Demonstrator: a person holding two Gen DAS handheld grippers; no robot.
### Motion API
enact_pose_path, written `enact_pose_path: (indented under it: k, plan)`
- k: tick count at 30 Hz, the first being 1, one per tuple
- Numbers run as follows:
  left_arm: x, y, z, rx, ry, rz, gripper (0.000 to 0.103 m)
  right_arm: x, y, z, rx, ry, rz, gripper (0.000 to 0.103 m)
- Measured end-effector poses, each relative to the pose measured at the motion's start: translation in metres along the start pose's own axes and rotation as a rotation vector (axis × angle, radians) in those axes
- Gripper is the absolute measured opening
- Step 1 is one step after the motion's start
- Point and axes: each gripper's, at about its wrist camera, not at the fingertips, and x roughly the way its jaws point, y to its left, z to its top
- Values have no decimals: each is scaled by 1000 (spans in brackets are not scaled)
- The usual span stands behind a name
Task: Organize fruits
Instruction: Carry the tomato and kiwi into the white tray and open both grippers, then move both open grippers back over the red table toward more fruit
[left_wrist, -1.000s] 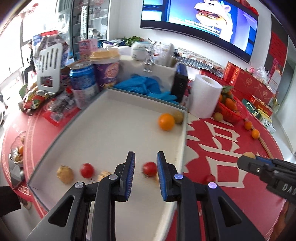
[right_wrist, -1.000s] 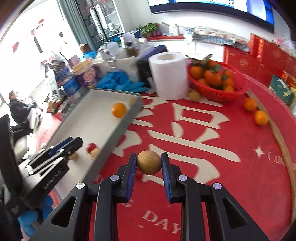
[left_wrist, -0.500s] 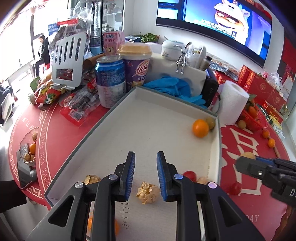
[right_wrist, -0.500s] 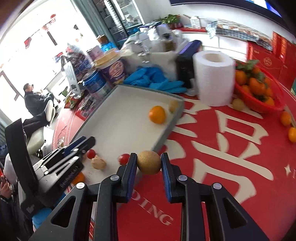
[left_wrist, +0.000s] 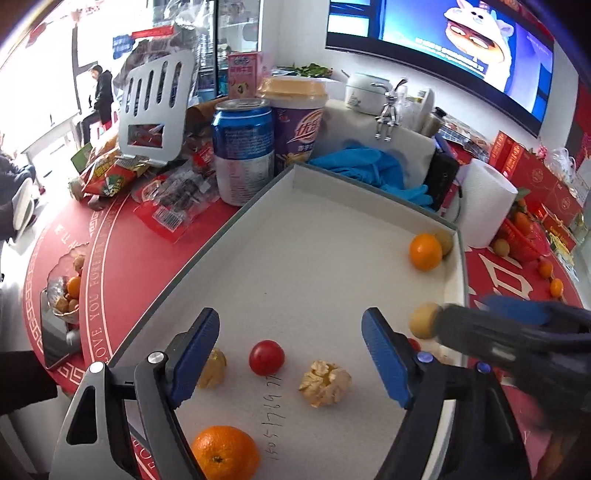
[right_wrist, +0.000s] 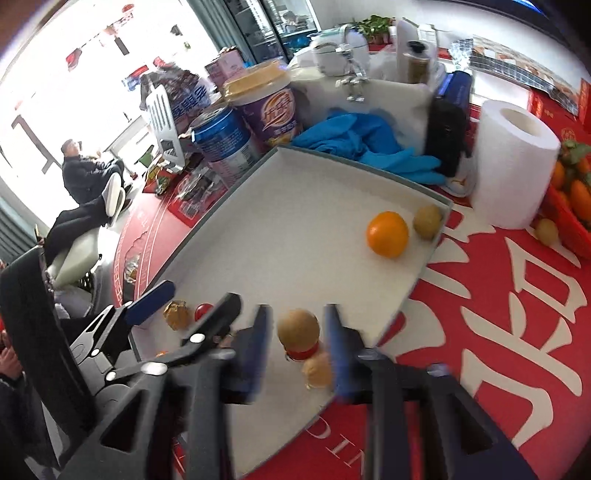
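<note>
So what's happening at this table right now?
A person with a gripper in each hand is sorting fruit into a shallow white tray. The right gripper is opening over the tray's near corner, letting go of a round brown fruit; its pads look clear of it. The left gripper is also opening, above a cherry tomato, holding nothing. An orange sits at the far side.

Fruit count, located from the opening left tongs (left_wrist: 290, 325) and the opening right tongs (right_wrist: 298, 314):

- Round orange citrus fruits: 2. One (left_wrist: 424, 251) is far ahead of the left tongs, one (left_wrist: 225, 452) is below them.
- Small red round tomatoes: 2. One (left_wrist: 266, 357) is between the left tongs' fingers, one (right_wrist: 301, 350) is between the right tongs' fingers.
- Papery-husked yellow berries: 3. One (left_wrist: 212, 369) is behind the left tongs' left finger, one (left_wrist: 325, 382) is between their fingers, one (right_wrist: 317, 369) is by the right tongs' right finger.
- Smooth tan round fruits: 3. One (right_wrist: 298, 326) is loose between the right tongs' fingers, one (left_wrist: 445, 240) is far ahead, one (right_wrist: 546, 230) is far ahead to the right.
</note>
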Motion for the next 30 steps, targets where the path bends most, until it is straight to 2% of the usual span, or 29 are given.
enact_pose_path:
  k: [4, 7, 12, 16, 19, 22, 25, 26, 29, 30]
  plan:
    - [-10, -19, 3, 56, -24, -9, 82, -26, -31, -7, 45, -75, -57, 103]
    - [-21, -44, 2, 116, -41, -64, 82, -41, -64, -16, 99, -102, -135, 103]
    - [-30, -101, -10, 243, -36, -151, 82, -53, -139, -39, 218, -87, -301, 103]
    - [-18, -150, -25, 331, 2, -167, 82, -51, -186, -53, 303, -67, -351, 103]
    - [-3, -176, -33, 363, 40, -156, 82, -42, -195, -48, 304, -66, -378, 103]
    - [10, -192, -37, 387, 49, -99, 82, -33, -193, -38, 274, -78, -395, 103]
    - [27, -193, -39, 383, 79, -60, 83, -19, -192, -22, 247, -83, -394, 103]
    - [28, -189, -39, 357, 63, -71, 83, -19, -193, -18, 244, -83, -388, 103]
    - [33, -185, -35, 317, 79, -85, 82, -6, -191, -1, 227, -82, -389, 102]
    - [33, -184, -35, 312, 74, -83, 80, -2, -189, 2, 222, -83, -391, 102]
